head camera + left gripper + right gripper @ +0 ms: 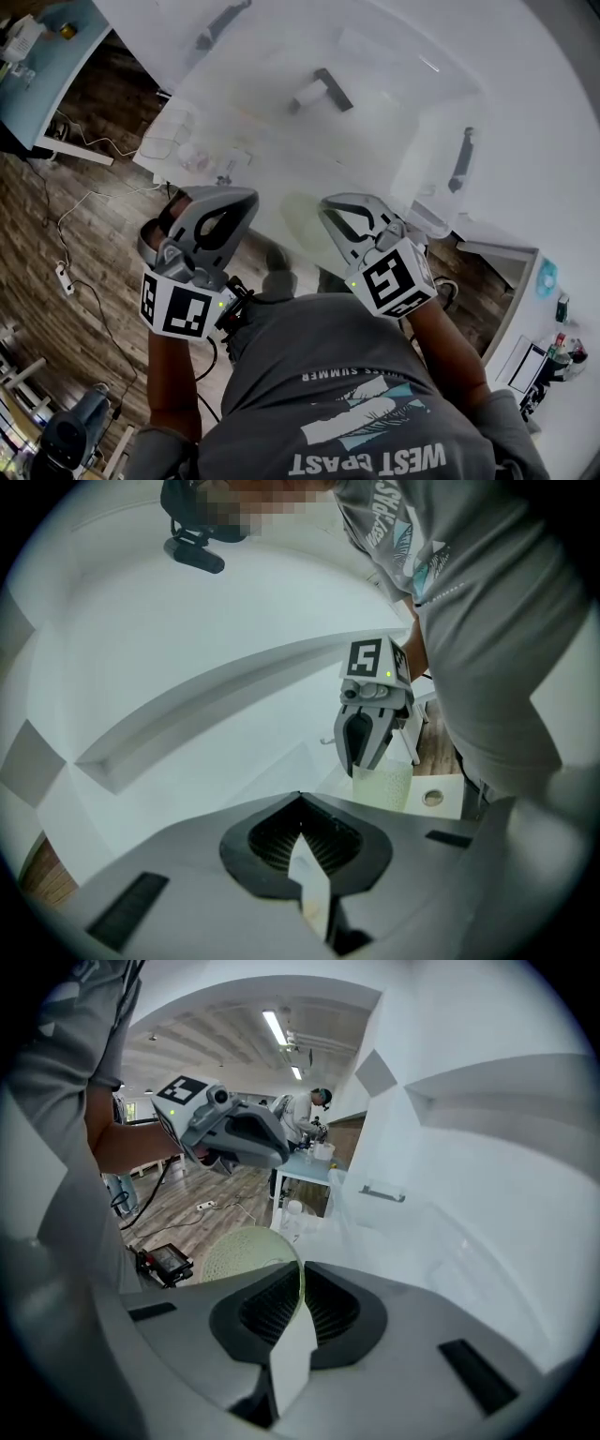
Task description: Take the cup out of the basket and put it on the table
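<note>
A pale green cup [384, 787] with a dotted wall stands at the near edge of the white table [394, 66]. My right gripper [330, 212] is shut on its rim, and in the right gripper view the thin rim [298, 1279] runs between the closed jaws. In the head view the cup [302, 223] shows only as a faint green patch between the two grippers. My left gripper [246, 201] hovers just left of it, shut with nothing held. A washed-out wire-rimmed thing [176, 141], maybe the basket, sits at the table's left end.
Dark handles [461, 159] and a small dark block [333, 89] lie on the glare-washed table. Wooden floor with cables and a power strip [64, 277] lies left and below. A second table [309, 1168] with a person at it stands farther back.
</note>
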Demonstrator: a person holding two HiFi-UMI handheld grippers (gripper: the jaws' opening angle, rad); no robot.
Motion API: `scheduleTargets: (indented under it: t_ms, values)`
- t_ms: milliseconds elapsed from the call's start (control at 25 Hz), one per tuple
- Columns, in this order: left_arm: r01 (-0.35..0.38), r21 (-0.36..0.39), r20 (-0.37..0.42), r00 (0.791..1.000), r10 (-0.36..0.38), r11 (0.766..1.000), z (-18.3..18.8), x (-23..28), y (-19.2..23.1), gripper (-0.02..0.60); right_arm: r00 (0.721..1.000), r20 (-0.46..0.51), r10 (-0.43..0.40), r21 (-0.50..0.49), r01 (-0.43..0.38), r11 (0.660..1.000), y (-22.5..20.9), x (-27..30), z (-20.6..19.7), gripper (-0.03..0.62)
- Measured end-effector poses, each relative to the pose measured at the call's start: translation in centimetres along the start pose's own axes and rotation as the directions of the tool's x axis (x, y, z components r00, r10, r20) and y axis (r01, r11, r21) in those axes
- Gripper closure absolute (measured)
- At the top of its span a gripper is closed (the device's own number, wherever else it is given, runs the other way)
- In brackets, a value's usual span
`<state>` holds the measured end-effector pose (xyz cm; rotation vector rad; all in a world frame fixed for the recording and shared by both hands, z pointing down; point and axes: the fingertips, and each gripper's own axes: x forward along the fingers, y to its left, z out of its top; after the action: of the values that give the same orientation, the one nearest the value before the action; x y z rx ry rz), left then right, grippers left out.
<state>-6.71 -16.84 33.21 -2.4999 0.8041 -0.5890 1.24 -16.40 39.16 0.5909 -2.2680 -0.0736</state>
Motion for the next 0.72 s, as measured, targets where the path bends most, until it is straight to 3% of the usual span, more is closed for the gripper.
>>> scheduleTargets:
  t_ms: [720]
  values:
    - [0.026, -0.004, -0.047, 0.999, -0.026, 1.0, -0.2, -0.7, -1.5, 0.572, 0.972, -0.22, 0.085, 0.137, -0.055, 0.989, 2.7, 8.2, -13.1, 0.565]
